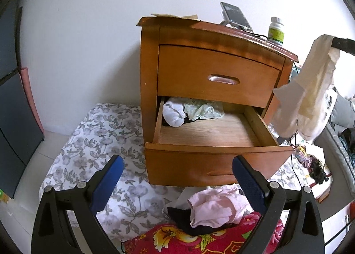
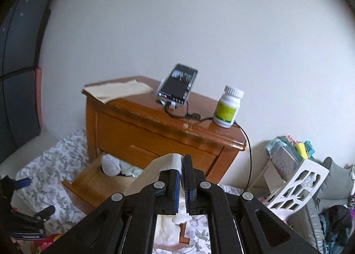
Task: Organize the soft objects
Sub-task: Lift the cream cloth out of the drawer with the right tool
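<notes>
1. Left claw point(image 1: 177, 178): we note it spread, empty, low before the open drawer point(image 1: 206, 129).
2. Right claw point(image 2: 181, 176): pinching our cream cloth point(image 1: 308, 96), hanging lengthwise, up right of the drawer, nearer it.

We are seeing the nightstand point(image 1: 213, 72) standing against the wall point(image 1: 88, 32), its lower drawer point(image 1: 206, 129) pulled out over the bedsheet point(image 1: 93, 147). A sock point(image 1: 174, 113) and a cloth point(image 1: 203, 109) are lying at the drawer's back. On top, a phone point(image 2: 177, 85) is leaning between a paper point(image 2: 117, 89) and a pill bottle point(image 2: 228, 107).
</notes>
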`<state>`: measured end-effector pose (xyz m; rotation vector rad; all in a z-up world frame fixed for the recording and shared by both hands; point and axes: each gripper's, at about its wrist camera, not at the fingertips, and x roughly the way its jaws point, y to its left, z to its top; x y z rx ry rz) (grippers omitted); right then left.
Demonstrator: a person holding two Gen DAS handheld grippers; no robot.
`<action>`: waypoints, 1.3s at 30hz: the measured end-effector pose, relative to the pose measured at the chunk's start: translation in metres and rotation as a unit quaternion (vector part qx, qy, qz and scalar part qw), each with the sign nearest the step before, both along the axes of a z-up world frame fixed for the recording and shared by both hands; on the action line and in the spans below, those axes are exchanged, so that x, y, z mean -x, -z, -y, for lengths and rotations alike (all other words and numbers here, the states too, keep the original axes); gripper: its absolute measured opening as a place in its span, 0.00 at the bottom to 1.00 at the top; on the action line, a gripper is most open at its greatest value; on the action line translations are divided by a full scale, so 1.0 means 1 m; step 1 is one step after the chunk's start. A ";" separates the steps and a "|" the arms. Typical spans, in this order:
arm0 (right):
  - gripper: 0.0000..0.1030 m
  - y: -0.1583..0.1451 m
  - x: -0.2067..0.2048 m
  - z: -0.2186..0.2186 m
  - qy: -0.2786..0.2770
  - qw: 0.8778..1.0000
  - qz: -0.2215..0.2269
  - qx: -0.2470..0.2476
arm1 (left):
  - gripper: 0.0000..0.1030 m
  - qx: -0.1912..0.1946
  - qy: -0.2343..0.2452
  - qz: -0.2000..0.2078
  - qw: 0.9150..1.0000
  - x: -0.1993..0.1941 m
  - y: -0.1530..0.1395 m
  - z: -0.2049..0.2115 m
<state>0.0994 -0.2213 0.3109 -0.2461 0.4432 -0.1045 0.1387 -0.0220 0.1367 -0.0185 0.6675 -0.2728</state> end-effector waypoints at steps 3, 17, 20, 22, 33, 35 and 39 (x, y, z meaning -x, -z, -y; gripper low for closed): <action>0.03 -0.005 0.016 -0.001 -0.007 1.000 0.007 -0.007 | 0.96 -0.007 0.005 0.005 1.000 0.007 -0.004 0.002; 0.04 0.054 0.064 -0.005 -0.031 0.996 -0.015 -0.084 | 0.96 -0.011 0.000 0.013 1.000 0.032 -0.014 0.001; 0.04 0.078 0.064 -0.007 -0.031 0.993 -0.035 -0.109 | 0.96 -0.013 0.000 0.014 1.000 0.034 -0.015 -0.001; 0.04 0.091 0.063 -0.008 -0.023 0.992 -0.048 -0.112 | 0.96 -0.013 -0.001 0.015 1.000 0.036 -0.015 -0.002; 0.04 0.154 0.039 -0.018 -0.016 0.985 -0.116 -0.127 | 0.96 -0.015 0.000 -0.004 1.000 0.029 -0.001 -0.003; 0.04 0.163 0.031 -0.017 -0.016 0.982 -0.128 -0.139 | 0.96 -0.016 -0.001 -0.009 1.000 0.027 0.002 -0.002; 0.04 0.170 0.015 -0.020 -0.018 0.979 -0.137 -0.152 | 0.96 -0.021 0.002 -0.018 1.000 0.023 0.010 0.001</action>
